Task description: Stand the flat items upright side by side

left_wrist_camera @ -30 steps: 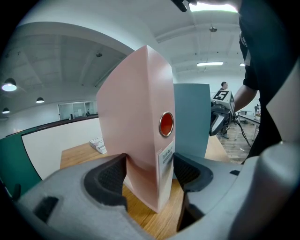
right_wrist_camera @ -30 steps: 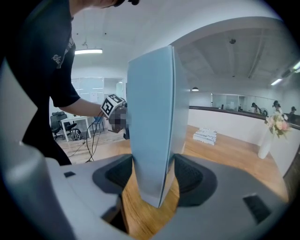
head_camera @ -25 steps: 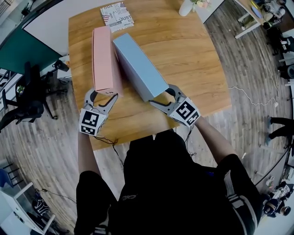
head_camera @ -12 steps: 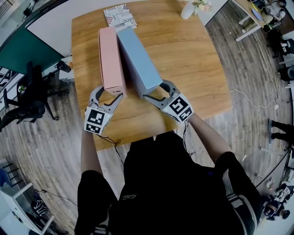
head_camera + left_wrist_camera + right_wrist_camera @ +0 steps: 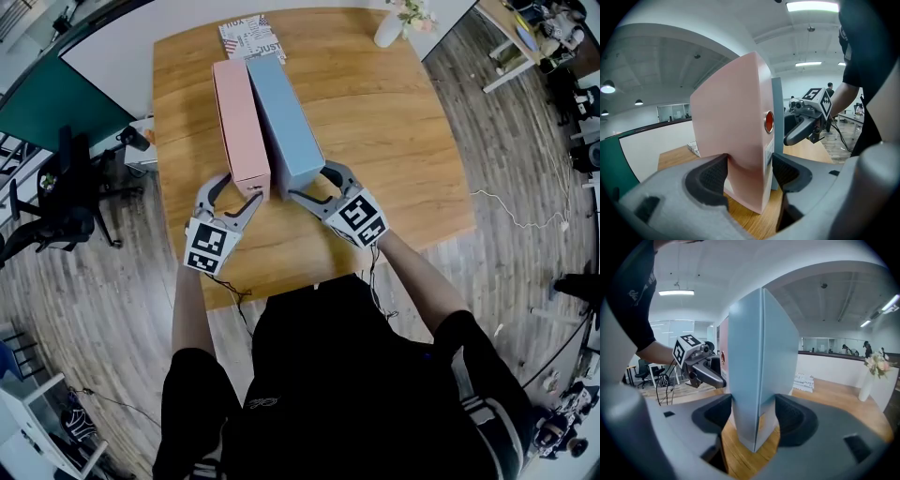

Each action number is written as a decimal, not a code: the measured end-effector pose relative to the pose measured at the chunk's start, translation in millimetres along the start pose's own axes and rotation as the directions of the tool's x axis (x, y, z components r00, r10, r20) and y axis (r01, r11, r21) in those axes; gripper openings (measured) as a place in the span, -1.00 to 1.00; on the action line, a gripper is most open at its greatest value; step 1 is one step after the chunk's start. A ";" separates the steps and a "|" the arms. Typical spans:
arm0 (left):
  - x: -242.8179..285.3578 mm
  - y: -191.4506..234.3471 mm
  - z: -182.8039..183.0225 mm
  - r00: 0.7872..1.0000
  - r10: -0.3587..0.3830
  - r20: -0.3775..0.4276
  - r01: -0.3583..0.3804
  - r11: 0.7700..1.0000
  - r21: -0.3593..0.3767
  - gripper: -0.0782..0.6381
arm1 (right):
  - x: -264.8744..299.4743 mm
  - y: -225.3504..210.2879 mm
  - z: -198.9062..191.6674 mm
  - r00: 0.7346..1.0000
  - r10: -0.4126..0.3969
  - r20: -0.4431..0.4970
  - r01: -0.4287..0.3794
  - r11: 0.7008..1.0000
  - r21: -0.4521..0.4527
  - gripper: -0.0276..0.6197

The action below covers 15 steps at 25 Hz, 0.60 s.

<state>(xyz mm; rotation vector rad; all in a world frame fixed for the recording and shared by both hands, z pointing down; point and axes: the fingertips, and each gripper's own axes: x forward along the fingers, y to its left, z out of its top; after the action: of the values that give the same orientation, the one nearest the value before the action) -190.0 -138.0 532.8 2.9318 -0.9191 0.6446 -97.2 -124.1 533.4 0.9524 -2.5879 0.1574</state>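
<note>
two box files, upright on their long edges on the table point(image 5: 394, 141): pink file point(image 5: 241, 127) to the left, blue file point(image 5: 286, 122) to the right. side by side, running straight away from the person, touching or all but touching along their length. no telling from above about a sliver of gap at the far end.

judging by shape: stiff board shells, probably hollow and light, with smooth faces. so likely slippery under a weak pinch, and tall and narrow enough to tip sideways if let go carelessly. best taken across the narrow near end, low down, at the stiffest part of the board, which is the hold in use now.

left hand-held gripper point(image 5: 239, 187) clenched on the near end of the pink file, pressing with both pads on its sides, below the round finger hole point(image 5: 768, 122). right hand-held gripper point(image 5: 309, 183) likewise clamped across the near end of the blue file, pads flat on both faces.

seems close to done: probably only a last squaring together, then a gentle release, one side at a time, watching for any lean.

further out: a printed magazine point(image 5: 251, 37) flat at the far edge of the table beyond the files, a white vase point(image 5: 386, 26) with flowers at the far right corner, wood floor point(image 5: 506, 169) all around.
</note>
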 end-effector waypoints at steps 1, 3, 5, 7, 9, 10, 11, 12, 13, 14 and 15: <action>0.7 -0.5 0.3 1.000 0.000 0.001 0.000 1.000 0.000 0.06 | 1.7 -0.4 0.9 1.000 0.000 0.001 0.000 1.000 -0.001 0.00; 2.1 -0.3 0.7 1.000 0.000 0.001 0.000 1.000 -0.001 0.06 | 5.2 -2.0 2.6 1.000 -0.002 0.003 0.002 1.000 -0.002 0.00; 2.7 0.9 0.7 1.000 -0.001 0.002 0.001 1.000 -0.002 0.06 | 9.1 -3.9 4.1 1.000 -0.006 0.003 0.006 1.000 0.000 0.00; 2.5 2.0 0.5 1.000 -0.003 0.002 0.003 1.000 -0.003 0.06 | 12.8 -4.8 5.9 1.000 -0.008 0.005 0.008 1.000 0.000 0.00; 2.6 2.5 0.7 1.000 -0.004 0.002 0.004 1.000 -0.003 0.07 | 15.6 -5.7 7.6 1.000 -0.009 0.007 0.009 1.000 0.000 0.00; 3.4 2.6 0.9 1.000 -0.003 0.002 0.003 1.000 -0.003 0.07 | 16.6 -6.4 8.2 1.000 -0.010 0.007 0.010 1.000 0.001 0.00; 4.4 2.8 1.3 1.000 -0.002 0.003 0.002 1.000 -0.004 0.07 | 17.4 -7.2 8.4 1.000 -0.011 0.007 0.011 1.000 0.001 0.00; 5.5 3.1 1.5 1.000 -0.001 0.003 0.001 1.000 -0.004 0.07 | 18.3 -8.0 8.4 1.000 -0.013 0.007 0.013 1.000 0.000 0.00; 6.4 3.3 1.6 1.000 0.000 0.005 0.000 1.000 -0.005 0.07 | 19.4 -8.5 8.4 1.000 -0.014 0.007 0.014 1.000 0.000 0.00; 7.1 3.5 1.7 1.000 0.001 0.006 -0.001 1.000 -0.006 0.07 | 20.4 -8.8 8.6 1.000 -0.014 0.008 0.014 1.000 0.000 0.00; 7.6 3.8 1.9 1.000 0.001 0.007 -0.001 1.000 -0.007 0.07 | 21.4 -9.0 9.2 1.000 -0.015 0.010 0.015 1.000 0.000 0.00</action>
<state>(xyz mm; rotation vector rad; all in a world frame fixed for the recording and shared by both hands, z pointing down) -185.7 -145.5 533.5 2.9293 -0.9217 0.6308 -109.3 -146.0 532.9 0.9742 -2.5891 0.1492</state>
